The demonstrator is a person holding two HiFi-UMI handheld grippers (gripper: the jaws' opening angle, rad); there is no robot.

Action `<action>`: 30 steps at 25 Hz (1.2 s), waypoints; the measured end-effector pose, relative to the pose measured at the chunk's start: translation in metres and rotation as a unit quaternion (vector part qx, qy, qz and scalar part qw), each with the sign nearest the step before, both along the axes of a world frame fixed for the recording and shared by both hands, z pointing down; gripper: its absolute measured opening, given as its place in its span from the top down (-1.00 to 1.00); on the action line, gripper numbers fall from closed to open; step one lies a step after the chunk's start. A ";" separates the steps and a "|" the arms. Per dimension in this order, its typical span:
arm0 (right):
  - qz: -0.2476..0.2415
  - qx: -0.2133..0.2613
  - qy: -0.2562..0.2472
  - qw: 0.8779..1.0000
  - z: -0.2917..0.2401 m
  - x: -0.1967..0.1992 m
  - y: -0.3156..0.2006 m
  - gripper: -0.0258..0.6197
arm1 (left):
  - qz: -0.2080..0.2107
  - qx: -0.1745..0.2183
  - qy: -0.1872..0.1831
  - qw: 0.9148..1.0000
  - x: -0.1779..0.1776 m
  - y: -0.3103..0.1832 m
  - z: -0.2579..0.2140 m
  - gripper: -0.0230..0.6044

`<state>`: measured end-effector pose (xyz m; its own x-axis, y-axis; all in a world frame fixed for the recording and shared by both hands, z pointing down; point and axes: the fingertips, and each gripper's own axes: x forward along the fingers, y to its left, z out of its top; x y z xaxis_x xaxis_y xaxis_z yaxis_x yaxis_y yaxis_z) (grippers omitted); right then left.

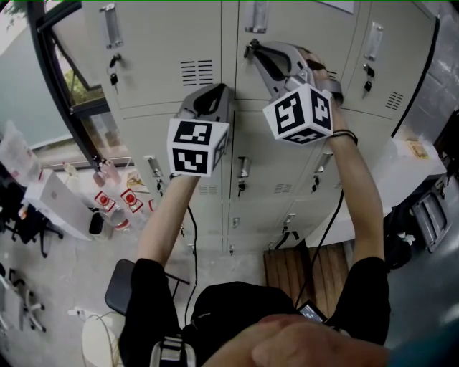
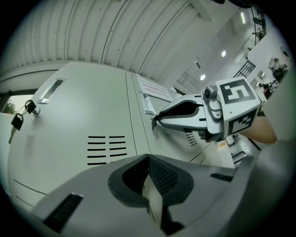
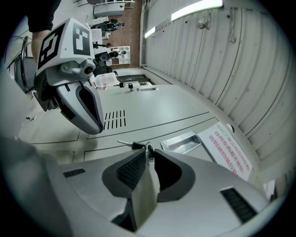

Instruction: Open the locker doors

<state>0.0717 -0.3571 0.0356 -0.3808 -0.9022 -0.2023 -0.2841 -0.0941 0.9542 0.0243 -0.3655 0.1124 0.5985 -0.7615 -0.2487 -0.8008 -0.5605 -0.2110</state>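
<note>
a person is standing close in front of a bank of pale grey lockers (image 1: 165, 50) and is holding both arms up toward the top row, where every door in view is sitting flush and shut. the right gripper (image 1: 251, 49) is reaching to the left edge of the upper middle door (image 1: 315, 29), just below its metal handle (image 1: 256, 16). in the right gripper view its claw (image 3: 148, 152) is pinching together on the small key (image 3: 148, 150) sticking out of the lock, with a second key (image 3: 126, 144) hanging off the ring to the left. the recessed handle (image 3: 180, 141) and a notice with red print (image 3: 229, 150) are lying just beyond the tips on the same door. the left gripper (image 1: 221, 92) is hovering lower and to the left, near the seam between the upper left door (image 1: 165, 36) and the middle one. in the left gripper view its claw (image 2: 149, 157) is closing fully on itself, pads meeting with nothing between them, and it is pointing at the bare lower right part of that left door beside the vent slots (image 2: 106, 149). whether its tips are touching the metal cannot be told. another bunch of keys (image 2: 18, 119) is dangling from the lock at the far left of that door, under its handle (image 2: 51, 90). each gripper is showing in the other's view, the right one (image 2: 154, 120) ahead on the next door and the left one (image 3: 95, 127) hanging over the vents (image 3: 114, 119).
</note>
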 end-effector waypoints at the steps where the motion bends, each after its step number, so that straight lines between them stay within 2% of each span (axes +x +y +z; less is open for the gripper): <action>1: -0.005 -0.001 -0.003 1.000 0.001 -0.001 0.001 0.73 | 0.000 -0.001 0.000 1.000 0.000 0.000 0.000 0.90; 9: -0.042 0.005 -0.060 0.997 0.001 0.004 0.016 0.64 | 0.002 0.005 -0.007 1.000 0.004 0.004 0.001 0.90; 12: -0.073 -0.004 -0.101 0.992 0.002 0.006 0.023 0.64 | 0.004 0.006 -0.003 1.000 0.007 0.007 0.000 0.90; 14: -0.099 -0.017 -0.142 0.985 0.000 0.009 0.029 0.64 | 0.006 0.008 -0.007 1.000 0.009 0.009 0.000 0.90; 21: -0.168 -0.073 -0.262 0.947 -0.003 0.011 0.046 0.64 | 0.013 0.010 -0.006 1.000 0.014 0.015 0.000 0.90; 26: -0.210 -0.111 -0.366 0.900 -0.006 0.016 0.051 0.64 | 0.013 0.009 -0.005 1.000 0.013 0.019 0.002 0.90; 30: -0.222 -0.138 -0.420 0.869 -0.011 0.019 0.046 0.64 | 0.013 0.009 -0.005 1.000 0.010 0.023 0.001 0.90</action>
